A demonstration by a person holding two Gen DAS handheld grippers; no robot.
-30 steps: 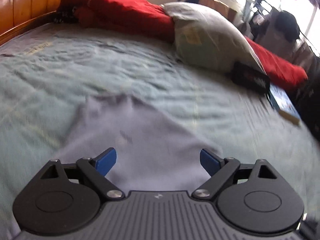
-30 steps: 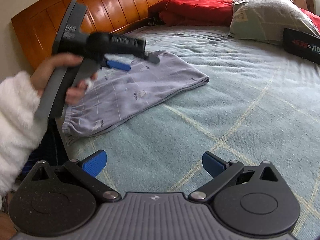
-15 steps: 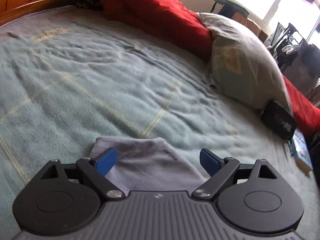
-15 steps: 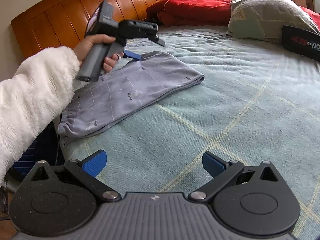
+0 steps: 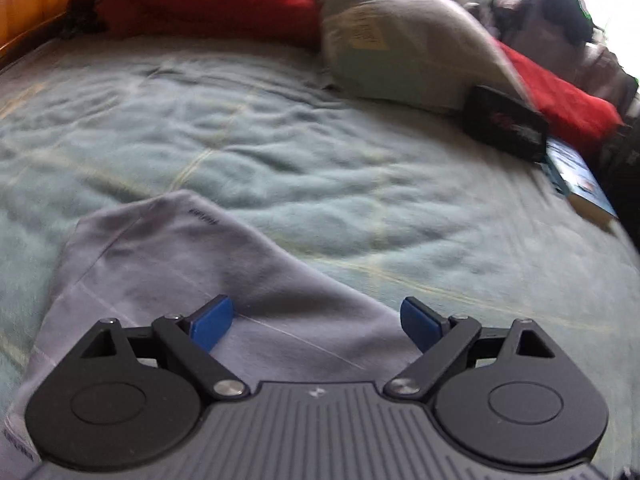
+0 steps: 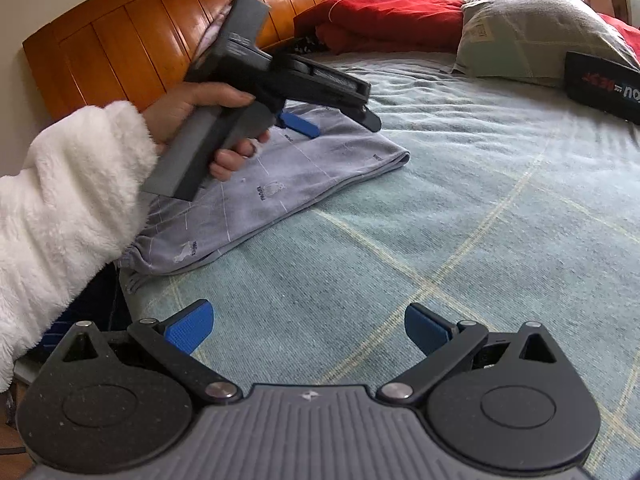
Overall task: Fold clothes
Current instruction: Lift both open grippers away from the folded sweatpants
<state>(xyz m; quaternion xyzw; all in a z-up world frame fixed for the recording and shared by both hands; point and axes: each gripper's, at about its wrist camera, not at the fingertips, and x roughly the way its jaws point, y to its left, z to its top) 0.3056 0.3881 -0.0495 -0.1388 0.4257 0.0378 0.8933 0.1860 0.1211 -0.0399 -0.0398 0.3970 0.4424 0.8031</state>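
Observation:
A pale lavender pair of pants (image 6: 272, 188) lies folded flat on the bed's left side; it also shows in the left wrist view (image 5: 192, 276). My left gripper (image 5: 316, 320) is open and empty, hovering above the pants near their far end; from the right wrist view it (image 6: 332, 124) hangs over the garment, held by a hand in a white fleece sleeve. My right gripper (image 6: 308, 328) is open and empty over bare bedspread, to the right of the pants' waistband end.
The bed has a light green bedspread (image 6: 480, 220) and a wooden headboard (image 6: 140, 40). A red blanket (image 6: 384, 12), a grey pillow (image 6: 536, 28), a black box (image 6: 604, 80) and a book (image 5: 576, 176) lie at the far side.
My left gripper has pulled back along the pants from their far end, so more fabric lies under it. My right gripper has stayed still.

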